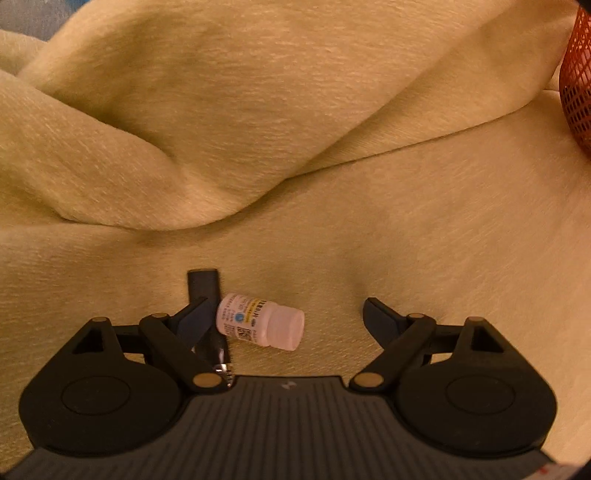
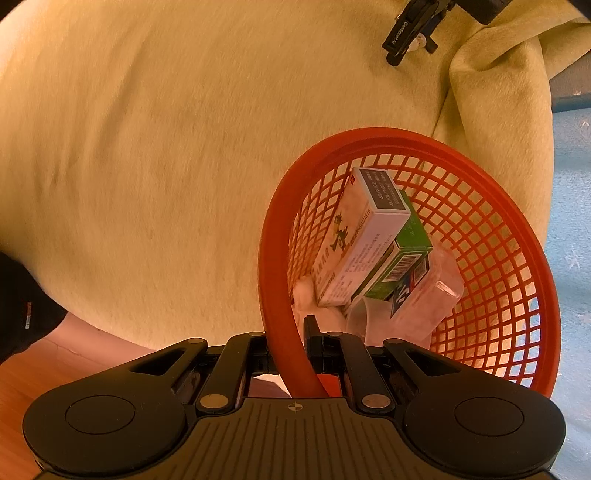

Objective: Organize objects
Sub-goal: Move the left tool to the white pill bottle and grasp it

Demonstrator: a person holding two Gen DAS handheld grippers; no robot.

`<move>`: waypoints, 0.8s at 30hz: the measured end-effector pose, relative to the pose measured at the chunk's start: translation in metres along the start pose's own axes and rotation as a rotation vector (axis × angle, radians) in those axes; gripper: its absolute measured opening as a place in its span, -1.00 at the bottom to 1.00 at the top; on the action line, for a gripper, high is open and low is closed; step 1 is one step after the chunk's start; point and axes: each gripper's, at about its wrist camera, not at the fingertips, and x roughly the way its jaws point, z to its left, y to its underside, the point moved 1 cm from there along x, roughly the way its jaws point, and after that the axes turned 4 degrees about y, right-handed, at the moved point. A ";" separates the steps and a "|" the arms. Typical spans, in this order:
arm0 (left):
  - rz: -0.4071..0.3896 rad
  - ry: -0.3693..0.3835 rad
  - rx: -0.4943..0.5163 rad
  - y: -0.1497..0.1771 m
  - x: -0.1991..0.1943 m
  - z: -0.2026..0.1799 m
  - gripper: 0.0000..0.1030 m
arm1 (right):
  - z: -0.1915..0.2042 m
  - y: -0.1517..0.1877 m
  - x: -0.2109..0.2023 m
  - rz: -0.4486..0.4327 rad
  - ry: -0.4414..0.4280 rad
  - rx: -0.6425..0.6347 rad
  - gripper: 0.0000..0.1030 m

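Observation:
A small white medicine bottle (image 1: pixel 260 321) with a white cap lies on its side on the cream blanket (image 1: pixel 295 129), between the fingers of my left gripper (image 1: pixel 286 314), which is open; the bottle rests near the left finger. A black pen-like object (image 1: pixel 203 286) lies under that left finger. My right gripper (image 2: pixel 291 350) is shut on the rim of a red mesh basket (image 2: pixel 498 266). The basket holds a white medicine box (image 2: pixel 364 236), a green box (image 2: pixel 402 258) and a clear plastic item (image 2: pixel 439 291). The left gripper also shows far off in the right wrist view (image 2: pixel 410 26).
The blanket is bunched into thick folds behind the bottle. The basket's edge shows at the far right of the left wrist view (image 1: pixel 576 81). A wooden surface (image 2: pixel 55 369) and a grey-blue floor (image 2: pixel 572 184) lie beyond the blanket's edges.

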 end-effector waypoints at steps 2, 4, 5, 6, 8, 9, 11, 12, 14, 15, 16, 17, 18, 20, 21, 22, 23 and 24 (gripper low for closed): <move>0.011 0.017 -0.019 0.001 -0.001 0.001 0.47 | -0.002 -0.001 0.001 -0.001 -0.002 0.003 -0.91; 0.013 0.033 -0.016 0.002 -0.003 -0.002 0.34 | -0.002 -0.002 0.001 -0.002 -0.002 0.004 -0.91; 0.011 0.036 -0.013 0.003 -0.004 -0.004 0.30 | -0.002 -0.002 0.001 -0.002 -0.002 0.004 -0.91; 0.010 0.038 -0.013 0.004 -0.005 -0.006 0.27 | 0.000 -0.001 0.000 -0.003 -0.001 0.002 -0.91; 0.002 0.044 -0.026 0.006 -0.006 -0.009 0.14 | 0.001 -0.001 0.000 -0.004 0.000 0.003 -0.91; -0.001 0.041 -0.007 0.007 -0.006 -0.009 0.12 | 0.001 -0.001 0.000 -0.003 0.001 0.002 -0.91; -0.006 0.037 -0.021 0.008 -0.007 -0.011 0.10 | 0.001 -0.001 0.000 -0.004 0.002 0.002 -0.91; -0.007 0.040 -0.034 0.008 -0.007 -0.010 0.10 | 0.001 -0.001 0.000 -0.004 0.003 0.002 -0.91; -0.011 0.043 -0.070 0.008 -0.008 -0.008 0.10 | 0.001 -0.001 -0.001 -0.004 0.003 0.002 -0.91; -0.017 0.047 -0.098 0.008 -0.008 -0.007 0.10 | 0.001 -0.001 -0.001 -0.004 0.004 0.003 -0.91; -0.023 0.050 -0.127 0.007 -0.008 -0.004 0.10 | 0.001 -0.001 -0.001 -0.004 0.004 0.004 -0.91; -0.025 0.051 -0.153 0.007 -0.008 -0.002 0.10 | 0.001 -0.001 -0.001 -0.004 0.003 0.003 -0.91; -0.029 0.050 -0.172 0.006 -0.008 -0.001 0.09 | 0.002 -0.002 -0.001 -0.003 0.003 0.008 -0.91; -0.034 0.054 -0.199 0.003 -0.009 0.001 0.01 | 0.002 -0.002 -0.001 -0.003 0.003 0.008 -0.91; -0.034 0.053 -0.210 -0.001 -0.008 0.003 -0.06 | 0.002 -0.003 -0.001 -0.002 0.004 0.007 -0.91; -0.033 0.048 -0.218 -0.002 -0.009 0.002 -0.20 | 0.002 -0.003 -0.001 -0.002 0.005 0.008 -0.91; -0.032 0.042 -0.223 -0.003 -0.011 -0.001 -0.20 | 0.002 -0.003 -0.001 -0.001 0.005 0.008 -0.91; -0.031 0.038 -0.229 -0.004 -0.012 -0.004 -0.20 | 0.002 -0.003 -0.001 -0.002 0.006 0.007 -0.91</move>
